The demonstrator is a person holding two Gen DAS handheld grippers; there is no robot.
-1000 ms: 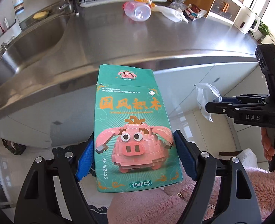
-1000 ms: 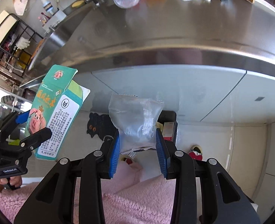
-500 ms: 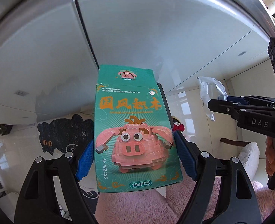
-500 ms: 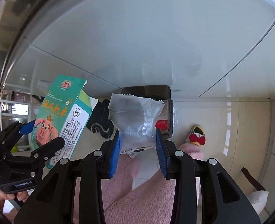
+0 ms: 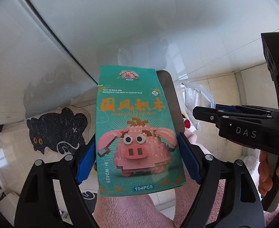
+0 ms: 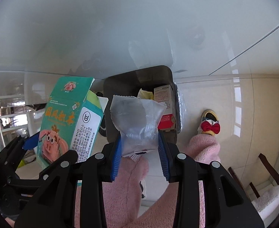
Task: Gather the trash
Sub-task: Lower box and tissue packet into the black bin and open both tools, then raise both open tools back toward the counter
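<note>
My left gripper [image 5: 135, 157] is shut on a green toy-brick box [image 5: 135, 133] with a pink pig on it, held upright above the floor. The box also shows at the left of the right wrist view [image 6: 67, 121]. My right gripper [image 6: 139, 152] is shut on a clear plastic wrapper [image 6: 137, 125]. In the left wrist view the right gripper [image 5: 205, 114] sits to the right with the wrapper [image 5: 198, 96] in it. A dark trash bin [image 6: 120, 83] stands on the floor just beyond both grippers, holding a red and white carton [image 6: 163, 104] and yellow scraps.
White cabinet fronts [image 6: 139, 28] rise behind the bin. A black cat-shaped mat [image 5: 57, 127] lies on the tiled floor at left. The person's pink fleece legs [image 6: 131, 199] and a slipper with a red bow [image 6: 209, 127] are below. A wooden chair [image 6: 262, 171] stands at right.
Both grippers have tilted and dropped from the steel counter level down toward the floor. The trash bin has come into view close ahead. Both still hold their items.
</note>
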